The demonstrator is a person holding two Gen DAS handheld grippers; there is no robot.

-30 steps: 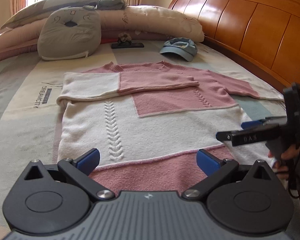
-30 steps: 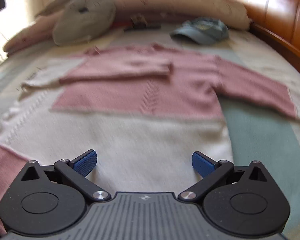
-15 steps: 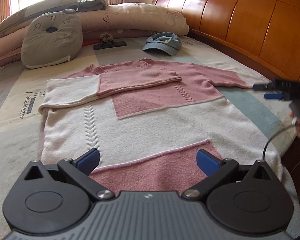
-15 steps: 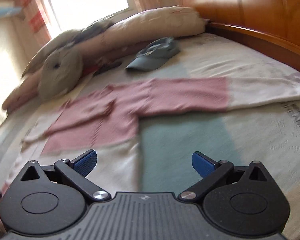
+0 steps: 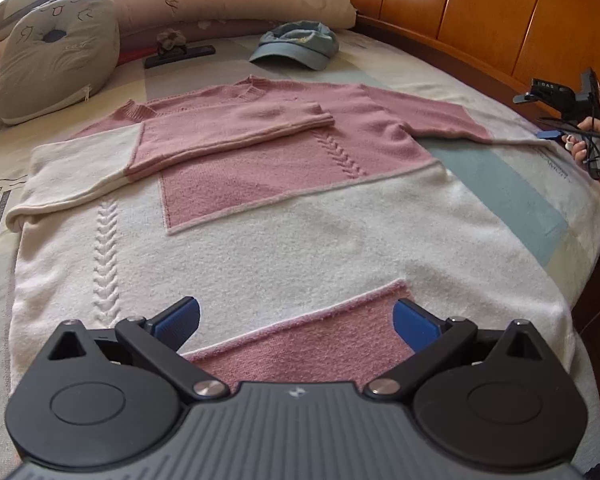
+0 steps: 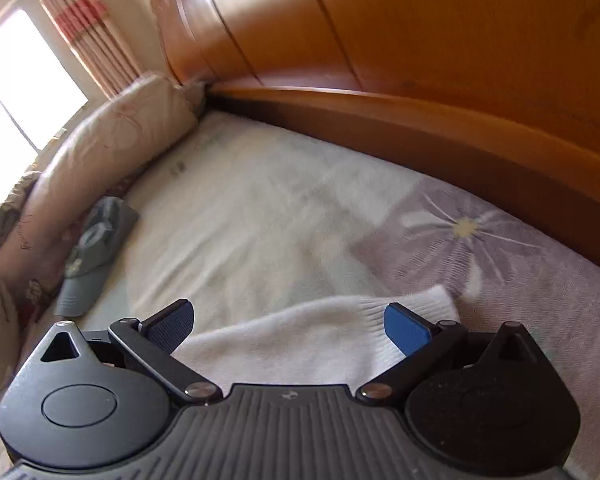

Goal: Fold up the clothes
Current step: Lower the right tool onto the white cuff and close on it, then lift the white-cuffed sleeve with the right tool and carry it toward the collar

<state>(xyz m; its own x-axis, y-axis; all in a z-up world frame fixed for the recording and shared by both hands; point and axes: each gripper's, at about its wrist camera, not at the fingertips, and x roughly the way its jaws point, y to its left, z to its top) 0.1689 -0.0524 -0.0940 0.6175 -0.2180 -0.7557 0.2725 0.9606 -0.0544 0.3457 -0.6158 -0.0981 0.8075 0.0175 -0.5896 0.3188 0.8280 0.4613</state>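
Sweater (image 5: 260, 240) flat on bed (image 5: 520, 208), one sleeve folded across chest, soft and limp | left view: my left gripper (image 5: 296, 320) spread, empty, above hem | right view: my right gripper (image 6: 286, 324) spread around white cuff (image 6: 380, 320), good place to pinch.

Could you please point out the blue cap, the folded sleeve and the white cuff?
blue cap (image 5: 296, 45): left wrist view, on its crown.
folded sleeve (image 5: 228, 132): left wrist view, on its pink part.
white cuff (image 6: 400, 310): right wrist view, on its ribbed end.
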